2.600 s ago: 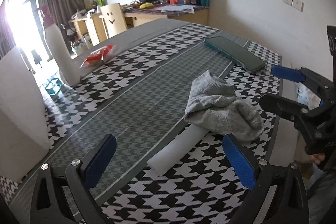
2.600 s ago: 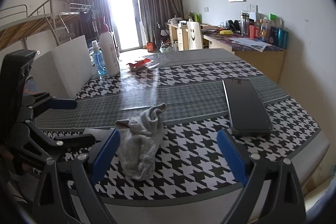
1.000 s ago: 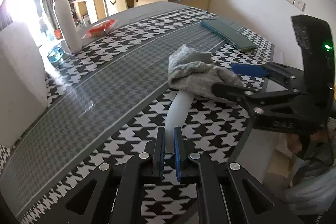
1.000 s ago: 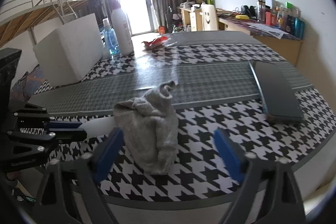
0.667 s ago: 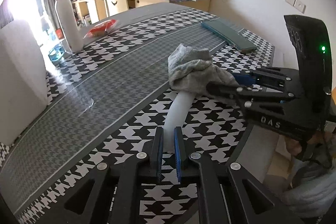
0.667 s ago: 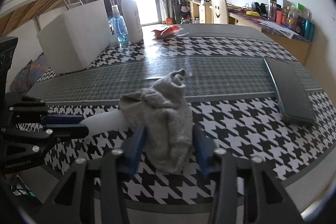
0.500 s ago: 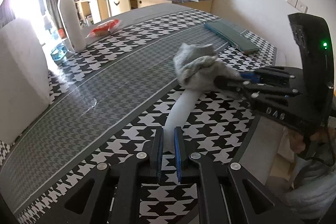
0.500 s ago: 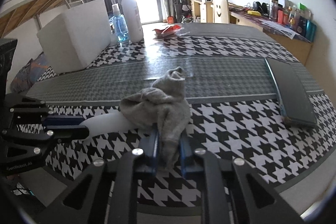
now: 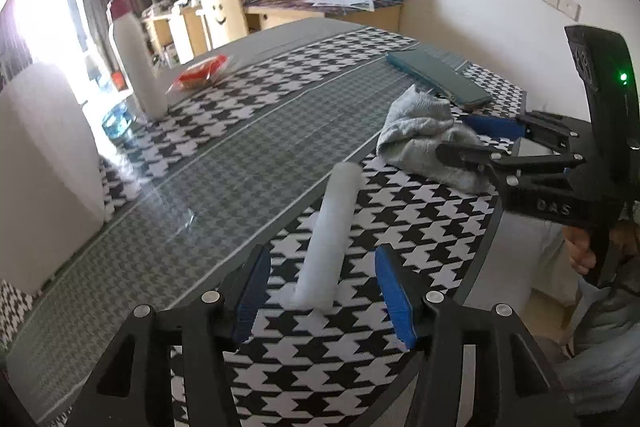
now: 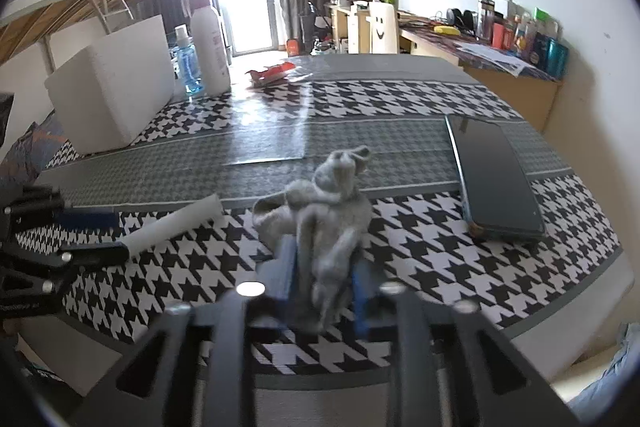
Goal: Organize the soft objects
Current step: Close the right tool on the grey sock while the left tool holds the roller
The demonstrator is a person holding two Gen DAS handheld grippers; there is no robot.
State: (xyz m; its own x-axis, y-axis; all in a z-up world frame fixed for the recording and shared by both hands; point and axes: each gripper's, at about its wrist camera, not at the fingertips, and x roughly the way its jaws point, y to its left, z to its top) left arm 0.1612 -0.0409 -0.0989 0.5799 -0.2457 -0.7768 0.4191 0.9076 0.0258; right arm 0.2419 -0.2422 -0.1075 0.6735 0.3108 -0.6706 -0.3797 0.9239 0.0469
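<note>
A grey sock (image 10: 320, 203) lies crumpled on the houndstooth tablecloth (image 10: 420, 243). Its near end sits between the blurred blue pads of my right gripper (image 10: 323, 279), whose jaws are opening and no longer pinch it. In the left wrist view the sock (image 9: 416, 135) shows at the right, with the right gripper (image 9: 456, 135) astride it. A white foam cylinder (image 9: 332, 227) lies apart from the sock, its near end between the pads of my left gripper (image 9: 323, 293). Those jaws are opening too, with a gap on both sides. The cylinder (image 10: 176, 223) and left gripper (image 10: 120, 235) also appear at the left.
A dark flat case (image 10: 496, 179) lies right of the sock. A white foam block (image 10: 112, 95), a white pump bottle (image 10: 210, 51), a blue bottle (image 10: 188, 67) and a red packet (image 10: 272, 73) stand at the far left. The table's near edge (image 10: 360, 375) is just below both grippers.
The left gripper, shut on the white cylinder before, has opened. The right gripper closed on the sock, drew it off the cylinder's far end, and now parts its jaws.
</note>
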